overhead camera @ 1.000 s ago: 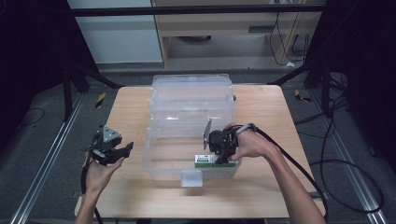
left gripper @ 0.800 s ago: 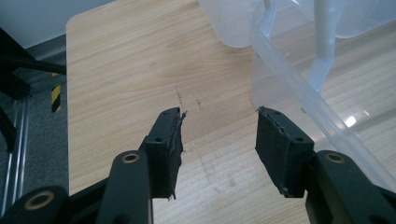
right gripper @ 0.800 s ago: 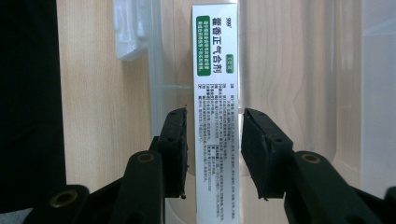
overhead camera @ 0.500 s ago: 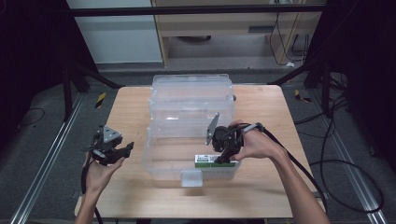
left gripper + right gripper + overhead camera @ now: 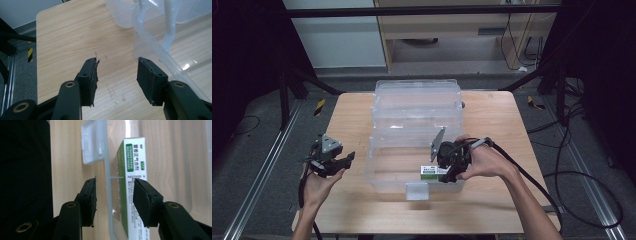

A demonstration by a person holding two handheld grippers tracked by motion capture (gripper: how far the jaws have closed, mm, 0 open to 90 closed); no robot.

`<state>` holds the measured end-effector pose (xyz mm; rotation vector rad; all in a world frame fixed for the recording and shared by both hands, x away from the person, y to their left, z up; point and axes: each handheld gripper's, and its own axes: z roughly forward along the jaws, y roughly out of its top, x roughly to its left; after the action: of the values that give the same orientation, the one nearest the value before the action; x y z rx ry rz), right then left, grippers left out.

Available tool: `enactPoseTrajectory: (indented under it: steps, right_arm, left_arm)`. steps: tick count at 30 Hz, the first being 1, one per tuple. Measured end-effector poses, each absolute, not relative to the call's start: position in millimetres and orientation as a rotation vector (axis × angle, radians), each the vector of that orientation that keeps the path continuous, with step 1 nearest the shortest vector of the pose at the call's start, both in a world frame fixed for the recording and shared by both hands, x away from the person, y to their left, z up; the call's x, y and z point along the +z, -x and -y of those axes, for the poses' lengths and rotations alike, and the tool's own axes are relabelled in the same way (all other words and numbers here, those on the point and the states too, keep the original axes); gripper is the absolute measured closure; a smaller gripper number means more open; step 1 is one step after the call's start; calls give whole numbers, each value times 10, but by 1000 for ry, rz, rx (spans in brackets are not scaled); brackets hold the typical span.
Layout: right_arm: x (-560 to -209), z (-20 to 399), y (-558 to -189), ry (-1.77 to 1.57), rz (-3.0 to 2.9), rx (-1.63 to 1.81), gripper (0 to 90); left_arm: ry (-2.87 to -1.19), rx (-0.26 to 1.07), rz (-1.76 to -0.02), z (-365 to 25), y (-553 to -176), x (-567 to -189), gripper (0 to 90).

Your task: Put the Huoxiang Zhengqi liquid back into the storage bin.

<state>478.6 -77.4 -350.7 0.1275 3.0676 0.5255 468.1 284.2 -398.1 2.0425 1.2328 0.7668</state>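
A wooden table [image 5: 492, 210] carries a clear plastic storage box [image 5: 384, 172] with its lid [image 5: 417, 102] swung open and lying flat behind it, on the far side from the person. The box has a small latch tab [image 5: 417, 190] at the middle of its near wall. Inside it, against that near wall and just right of the latch, lies a green-and-white medicine carton [image 5: 430, 173], resting flat on the bottom with its long axis running along the wall, left to right in the high view. The right gripper [image 5: 451, 172] reaches into the box at the carton's right end; its jaws have just been opening, and in the right gripper view they stand apart astride the box wall and the carton [image 5: 132, 170], the pads not pressing on it. The left gripper [image 5: 343, 161] hangs over bare table left of the box, its jaws wide apart with nothing between them.
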Motion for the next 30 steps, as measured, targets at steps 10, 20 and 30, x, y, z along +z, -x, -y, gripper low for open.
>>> enactPoseTrajectory:
  steps: [10,20,30]
  right_arm:
    - [-3686,725,-4718,-130,-3092,500,569]
    - [-3809,724,-4711,-156,-3091,465,598]
    - [-3920,720,-4714,-192,-3092,471,657]
  left_arm:
    - [-2038,772,-1230,-2849,-4670,-3961,498]
    - [-2035,774,-1228,-2847,-4666,-3957,498]
    - [-2039,775,-1228,-2844,-4669,-3961,498]
